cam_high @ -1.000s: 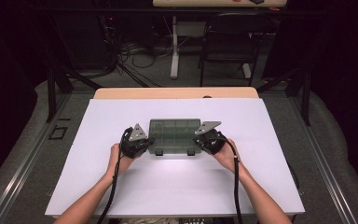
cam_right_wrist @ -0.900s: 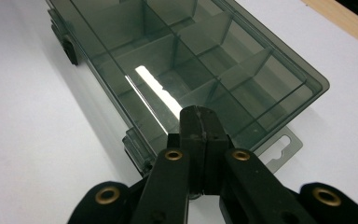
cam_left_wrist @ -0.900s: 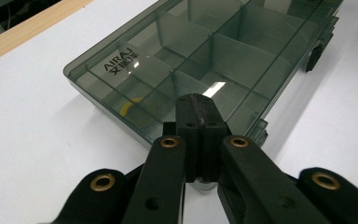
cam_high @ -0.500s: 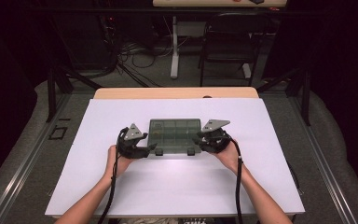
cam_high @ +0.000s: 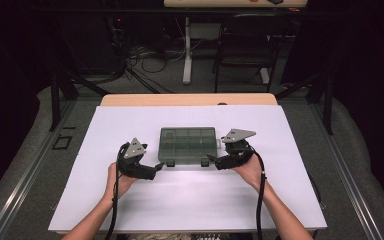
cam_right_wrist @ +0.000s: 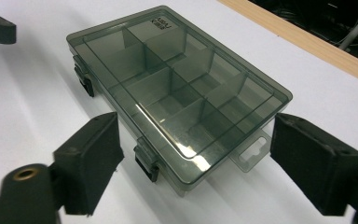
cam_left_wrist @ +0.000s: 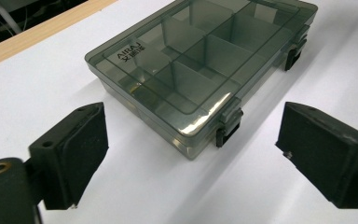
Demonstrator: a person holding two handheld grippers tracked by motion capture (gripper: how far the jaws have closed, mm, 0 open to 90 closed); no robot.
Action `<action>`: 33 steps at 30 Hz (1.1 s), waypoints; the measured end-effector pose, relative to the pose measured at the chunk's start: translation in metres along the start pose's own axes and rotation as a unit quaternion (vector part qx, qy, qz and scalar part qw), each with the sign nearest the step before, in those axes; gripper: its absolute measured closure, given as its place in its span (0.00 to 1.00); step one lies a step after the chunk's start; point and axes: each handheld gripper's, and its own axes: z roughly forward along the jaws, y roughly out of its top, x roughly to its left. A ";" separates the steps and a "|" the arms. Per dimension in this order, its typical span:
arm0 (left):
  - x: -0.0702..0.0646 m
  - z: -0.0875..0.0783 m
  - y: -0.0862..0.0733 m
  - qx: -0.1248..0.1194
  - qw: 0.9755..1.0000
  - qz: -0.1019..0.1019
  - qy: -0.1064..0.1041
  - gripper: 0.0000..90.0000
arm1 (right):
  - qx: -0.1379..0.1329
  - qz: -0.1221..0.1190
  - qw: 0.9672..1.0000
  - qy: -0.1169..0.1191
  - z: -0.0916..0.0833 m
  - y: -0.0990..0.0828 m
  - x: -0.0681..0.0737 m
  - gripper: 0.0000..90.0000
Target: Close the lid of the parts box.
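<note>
Both grippers' jaws have just been opening, nothing between them, sitting off the organizer box's (cam_high: 187, 144) front latches: left gripper (cam_high: 159, 165) at 7 o'clock, right gripper (cam_high: 210, 160) at 5. I'd be backing away level so the lid isn't getting nudged.

We look down on a table (cam_high: 130, 210) with a compartment box (cam_high: 188, 145) lying flat near its middle, closer to the far edge than the near one. Our left gripper (cam_high: 156, 169) sits just off the box's near left corner. Our right gripper (cam_high: 211, 161) sits at its near right corner. Two latches (cam_left_wrist: 227, 127) face the near edge. Beyond the far edge stands a chair (cam_high: 245, 55).
</note>
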 end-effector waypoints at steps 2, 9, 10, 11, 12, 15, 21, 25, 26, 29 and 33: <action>-0.001 -0.003 -0.002 -0.001 1.000 -0.001 0.002 0.06 | -0.005 0.003 1.000 -0.001 -0.004 -0.001 0.001 0.14; -0.004 -0.014 -0.006 -0.009 1.000 -0.003 0.012 0.01 | -0.012 0.005 1.000 -0.002 -0.015 -0.006 0.008 0.08; -0.004 -0.016 -0.006 -0.012 1.000 -0.004 0.012 0.00 | -0.013 0.006 1.000 -0.002 -0.017 -0.007 0.009 0.07; -0.005 -0.017 -0.007 -0.014 1.000 -0.004 0.014 0.00 | -0.015 0.007 1.000 -0.002 -0.018 -0.008 0.010 0.07; -0.006 -0.018 -0.008 -0.013 1.000 -0.003 0.015 0.00 | -0.014 0.005 1.000 -0.001 -0.020 -0.009 0.011 0.06; -0.008 -0.022 -0.011 -0.013 1.000 -0.001 0.015 0.00 | -0.017 0.001 1.000 -0.003 -0.024 -0.013 0.014 0.04; -0.011 -0.030 -0.019 -0.012 1.000 -0.001 0.021 0.00 | -0.027 -0.007 1.000 -0.011 -0.034 -0.023 0.019 0.03; -0.013 -0.036 -0.024 -0.016 1.000 -0.001 0.025 0.00 | -0.029 -0.006 0.999 -0.016 -0.041 -0.030 0.020 0.03; -0.014 -0.038 -0.027 -0.016 1.000 -0.003 0.026 0.00 | -0.031 -0.005 0.999 -0.018 -0.042 -0.032 0.020 0.03; -0.015 -0.042 -0.032 -0.017 0.999 -0.003 0.028 0.00 | -0.033 -0.003 0.999 -0.021 -0.047 -0.037 0.020 0.03; -0.017 -0.047 -0.039 -0.016 0.999 -0.003 0.032 0.00 | -0.032 0.001 0.999 -0.025 -0.052 -0.044 0.022 0.03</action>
